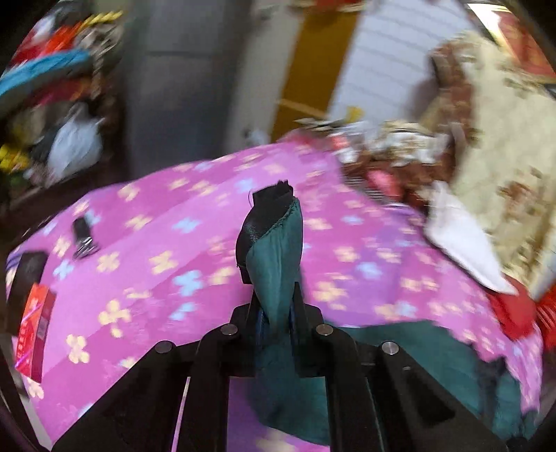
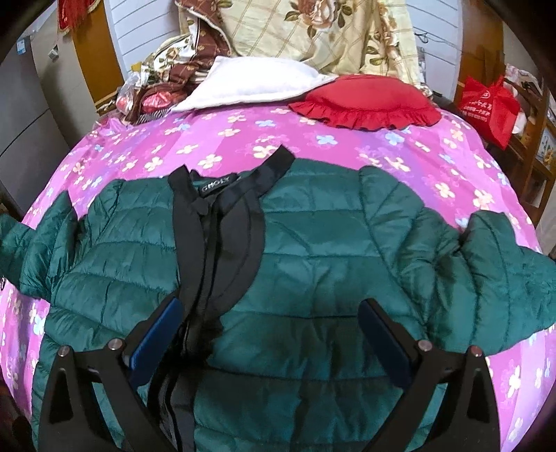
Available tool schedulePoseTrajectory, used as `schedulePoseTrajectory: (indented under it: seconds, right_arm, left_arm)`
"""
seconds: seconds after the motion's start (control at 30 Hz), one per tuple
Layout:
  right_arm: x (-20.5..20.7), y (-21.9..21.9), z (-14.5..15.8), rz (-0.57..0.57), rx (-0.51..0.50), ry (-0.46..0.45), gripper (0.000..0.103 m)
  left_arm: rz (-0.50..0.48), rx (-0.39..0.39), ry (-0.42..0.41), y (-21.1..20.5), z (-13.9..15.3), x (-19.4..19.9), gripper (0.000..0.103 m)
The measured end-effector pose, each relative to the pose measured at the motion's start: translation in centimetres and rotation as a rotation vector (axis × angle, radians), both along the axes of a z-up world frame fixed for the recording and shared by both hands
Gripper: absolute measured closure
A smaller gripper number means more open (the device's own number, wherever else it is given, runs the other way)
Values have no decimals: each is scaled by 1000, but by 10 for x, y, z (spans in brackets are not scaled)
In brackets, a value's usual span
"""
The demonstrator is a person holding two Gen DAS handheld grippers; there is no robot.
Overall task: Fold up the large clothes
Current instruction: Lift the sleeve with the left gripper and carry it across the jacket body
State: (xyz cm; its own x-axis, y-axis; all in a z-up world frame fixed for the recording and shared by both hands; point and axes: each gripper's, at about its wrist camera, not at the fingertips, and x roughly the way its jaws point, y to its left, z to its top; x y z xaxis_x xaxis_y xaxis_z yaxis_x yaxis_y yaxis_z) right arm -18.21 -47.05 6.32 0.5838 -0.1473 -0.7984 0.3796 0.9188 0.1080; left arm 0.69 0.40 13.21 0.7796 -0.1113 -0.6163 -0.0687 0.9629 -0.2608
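A bed with a pink flowered bedspread (image 2: 243,139) fills a cluttered room; at its head lie one red ruffled cushion (image 2: 365,101), one white pillow (image 2: 250,83) and a cream floral quilt (image 2: 312,31). One green quilted jacket (image 2: 312,250) lies spread flat across it. The left gripper (image 1: 274,222), angled downward, is clamped on a lifted fold of the jacket, while the right gripper (image 2: 271,313) hovers wide open over the jacket's front, gripping nothing.

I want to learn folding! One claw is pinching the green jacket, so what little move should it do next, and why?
Probably carry the pinched sleeve across toward the jacket's middle. The left gripper is shut on green fabric, lifted off the pink bedsheet. In the right wrist view, the green jacket lies flat with sleeves spread, and the right gripper hovers open over it, holding nothing.
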Motion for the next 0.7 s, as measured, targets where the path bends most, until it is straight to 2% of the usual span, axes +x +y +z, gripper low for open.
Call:
schedulePoseTrajectory:
  seconds: [0.17, 0.3, 0.43, 0.6, 0.7]
  right_arm:
    - [-16, -9, 7, -22, 3, -14, 0]
    - [-34, -20, 11, -43, -4, -18, 0]
    - [-50, -33, 15, -66, -4, -29, 0]
    - [-71, -50, 21, -103, -10, -48, 0]
    - [-83, -61, 23, -121, -1, -61, 0]
  left_arm:
    - [-202, 22, -59, -78, 39, -39, 103]
    - [-341, 40, -54, -143, 48, -65, 103]
    - [-461, 100, -55, -215, 42, -96, 103]
    - [-583, 134, -12, -290, 24, -122, 103]
    - [-624, 147, 16, -325, 10, -133, 103]
